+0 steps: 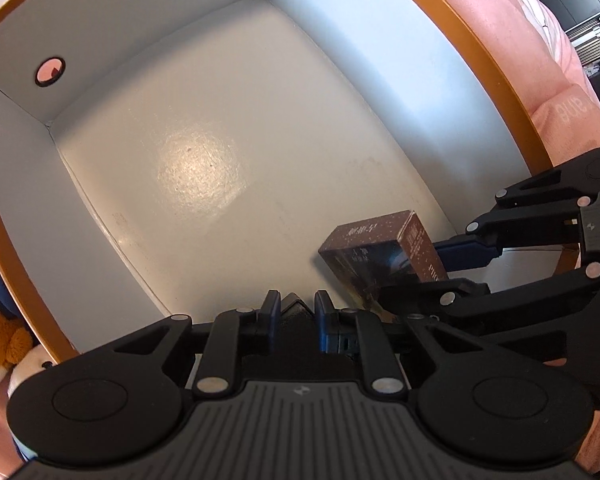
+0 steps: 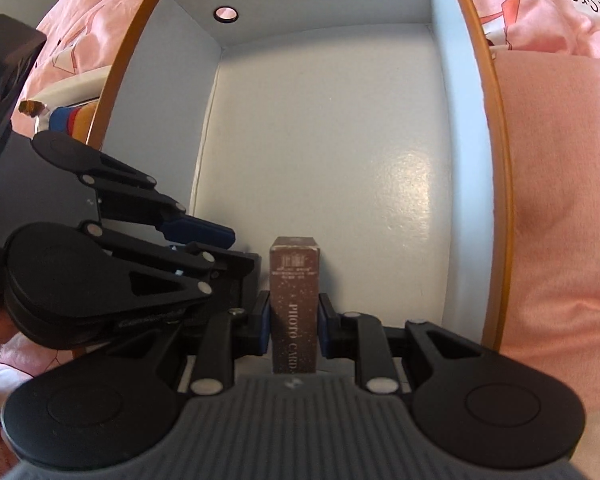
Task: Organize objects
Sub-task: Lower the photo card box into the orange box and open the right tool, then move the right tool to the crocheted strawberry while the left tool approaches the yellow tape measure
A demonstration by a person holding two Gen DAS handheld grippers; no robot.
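A large box with white inside walls and an orange rim (image 1: 472,52) fills both views; its floor (image 2: 320,152) is bare. My right gripper (image 2: 294,320) is shut on a brown "PHOTO CARD" box (image 2: 294,304), held upright just inside the near wall. The same brown box (image 1: 380,252) shows at the lower right of the left wrist view, between the right gripper's blue-padded fingers (image 1: 464,250). My left gripper (image 1: 296,316) is shut on a small dark object (image 1: 296,308), mostly hidden by the fingers, low over the box's near edge. It shows at the left of the right wrist view (image 2: 204,236).
Pink bedding (image 2: 560,200) surrounds the box. A round hole (image 1: 50,72) pierces one box wall. A plush toy (image 1: 4,344) lies outside the box at lower left. Coloured items (image 2: 76,118) lie beyond the left rim.
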